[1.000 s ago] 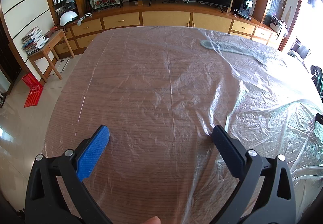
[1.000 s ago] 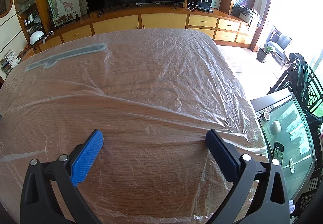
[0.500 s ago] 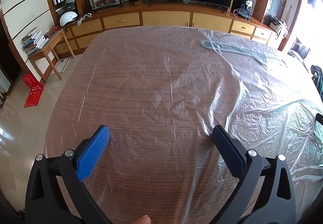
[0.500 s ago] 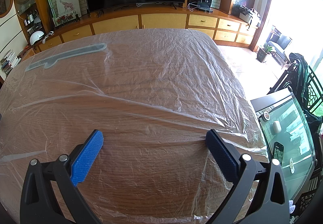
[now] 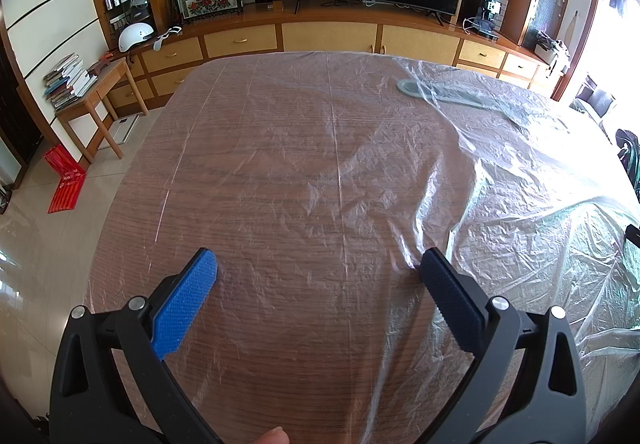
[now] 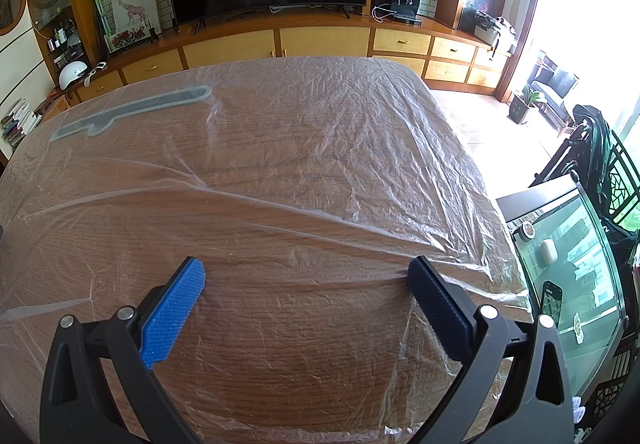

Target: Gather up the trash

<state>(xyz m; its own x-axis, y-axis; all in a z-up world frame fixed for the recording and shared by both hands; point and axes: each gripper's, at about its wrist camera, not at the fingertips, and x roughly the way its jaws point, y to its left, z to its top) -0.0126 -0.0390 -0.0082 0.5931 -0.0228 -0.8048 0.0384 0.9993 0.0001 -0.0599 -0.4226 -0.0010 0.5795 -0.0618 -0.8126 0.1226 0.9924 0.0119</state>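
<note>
the left gripper point(image 5: 318, 264) and the right gripper point(image 6: 306, 272) both hang low over the near part of the table point(image 5: 280, 376), each with its jaws spread wide and nothing between the blue ribbed pads point(image 5: 182, 308). the only thing here that looks like trash is the thin clear plastic sheet point(image 5: 500, 180) that covers the whole wooden table top and falls over its edges. it is soft, very light and crinkled, with long ridges point(image 6: 280, 204) where it is lifted from the wood, and on the right side of the left view it stands up in loose folds. i think it will slip and stretch easily, and may tear if it is pulled hard. a flat part gives nothing to pinch, so a raised ridge or the loose hanging edge point(image 6: 508, 288) seems the best place to take hold. under the sheet, at the far side, lies a long flat grey shape point(image 6: 132, 112); what it is i cannot tell.
</note>
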